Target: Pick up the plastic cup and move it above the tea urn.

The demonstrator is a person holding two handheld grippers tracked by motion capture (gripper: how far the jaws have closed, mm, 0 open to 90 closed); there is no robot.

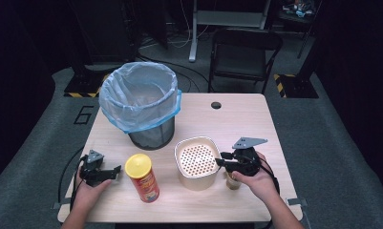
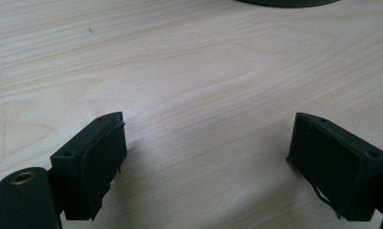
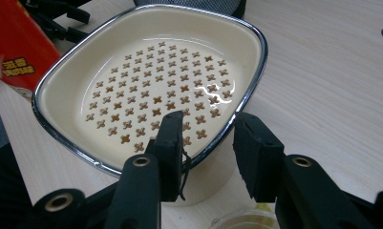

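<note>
A cream square container [image 1: 197, 182] with a perforated insert and a metal rim [image 3: 256, 62] stands at the table's front centre. My right gripper [image 1: 219, 163] straddles its near right rim: in the right gripper view one jaw of the gripper [image 3: 208, 119] is inside over the insert, the other outside against the wall, shut on that rim. A red chips can [image 1: 142, 177] with a yellow lid stands left of the container, and its red side [image 3: 17, 52] shows in the right gripper view. My left gripper [image 1: 116, 169] rests left of the can, open [image 2: 208, 117] over bare wood.
A mesh bin [image 1: 151, 136] lined with a blue bag stands at the back left of the table [image 1: 237, 124]. A small clear cup [image 1: 233, 182] sits under my right hand. A cable hole [image 1: 216, 105] is at the back; a folding chair [image 1: 244, 52] stands beyond.
</note>
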